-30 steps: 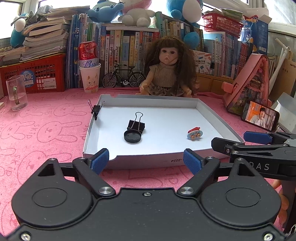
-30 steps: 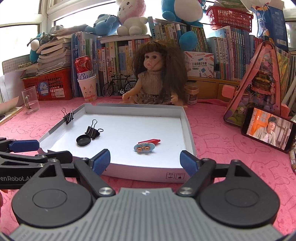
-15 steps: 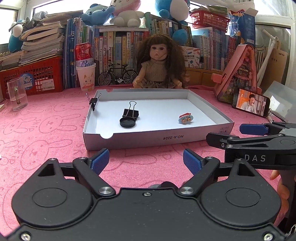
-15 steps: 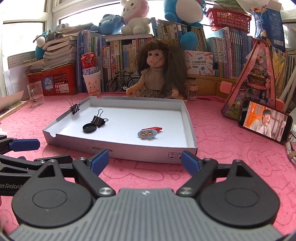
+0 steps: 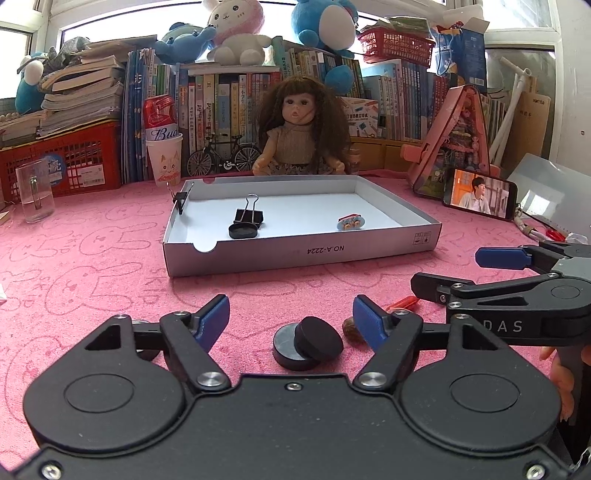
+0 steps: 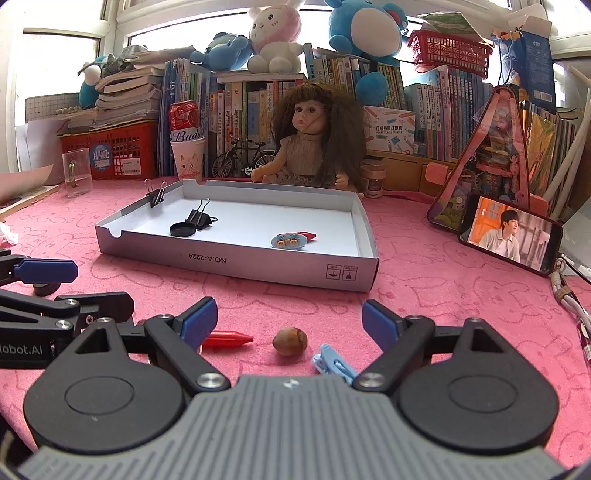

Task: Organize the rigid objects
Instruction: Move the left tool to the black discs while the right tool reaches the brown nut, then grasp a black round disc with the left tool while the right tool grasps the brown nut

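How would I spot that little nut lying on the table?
Start at the white tray on the pink cloth and come toward the camera. Between the right gripper's open blue fingers lies the nut: brown and round, unlike the red crayon and blue clip beside it.

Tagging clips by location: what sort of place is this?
Probably a home study desk or child's room: rows of books against the window, plush toys on top, and a doll behind the cardboard tray.

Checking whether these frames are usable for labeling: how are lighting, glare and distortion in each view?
Left wrist view: windows blown out behind the plush toys, strong fisheye bending at the edges, tray and black discs sharp. Right wrist view: same backlit glare up top, hazelnut and blue clip crisp, soft shadows only, dark vignette in the corners.
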Demonstrator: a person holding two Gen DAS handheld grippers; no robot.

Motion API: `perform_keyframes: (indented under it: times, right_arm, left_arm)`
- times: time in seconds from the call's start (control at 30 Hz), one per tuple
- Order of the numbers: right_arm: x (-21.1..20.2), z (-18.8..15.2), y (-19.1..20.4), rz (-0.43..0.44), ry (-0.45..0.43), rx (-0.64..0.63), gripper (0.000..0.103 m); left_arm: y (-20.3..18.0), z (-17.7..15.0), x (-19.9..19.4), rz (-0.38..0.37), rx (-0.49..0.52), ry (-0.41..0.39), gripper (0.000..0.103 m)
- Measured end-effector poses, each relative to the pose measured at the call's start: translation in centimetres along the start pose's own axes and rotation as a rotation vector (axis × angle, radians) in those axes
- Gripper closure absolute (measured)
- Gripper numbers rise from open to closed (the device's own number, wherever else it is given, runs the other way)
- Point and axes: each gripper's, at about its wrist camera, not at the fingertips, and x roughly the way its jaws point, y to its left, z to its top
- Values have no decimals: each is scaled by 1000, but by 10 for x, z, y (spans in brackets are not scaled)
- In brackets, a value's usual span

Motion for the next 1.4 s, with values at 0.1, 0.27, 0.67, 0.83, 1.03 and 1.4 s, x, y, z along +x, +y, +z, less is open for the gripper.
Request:
perform_keyframes:
  times: [0.1, 0.27, 0.67, 0.83, 1.03, 1.4]
  right_arm:
    - [-2, -4, -1, 12, 0, -5, 12]
    - [3, -2, -1, 15, 15, -8, 32]
    - [15, -2, 6, 8, 67, -45, 69]
    - [19, -2, 5, 7, 74, -44, 69]
    - [20, -3, 5, 8, 75, -41, 69]
    - [21, -3, 4, 7, 75, -37, 69]
  left_arm:
    - [1, -3, -2, -6, -3, 3, 49]
    - [-3, -6, -2, -33, 18, 18, 58]
    - [-17, -11, 4, -36, 90, 28, 57]
    - [-20, -11, 10, -12, 122, 24, 57]
    - [-16, -11, 5, -23, 119, 1, 73]
    - [-25, -10, -4, -85, 171, -32, 75]
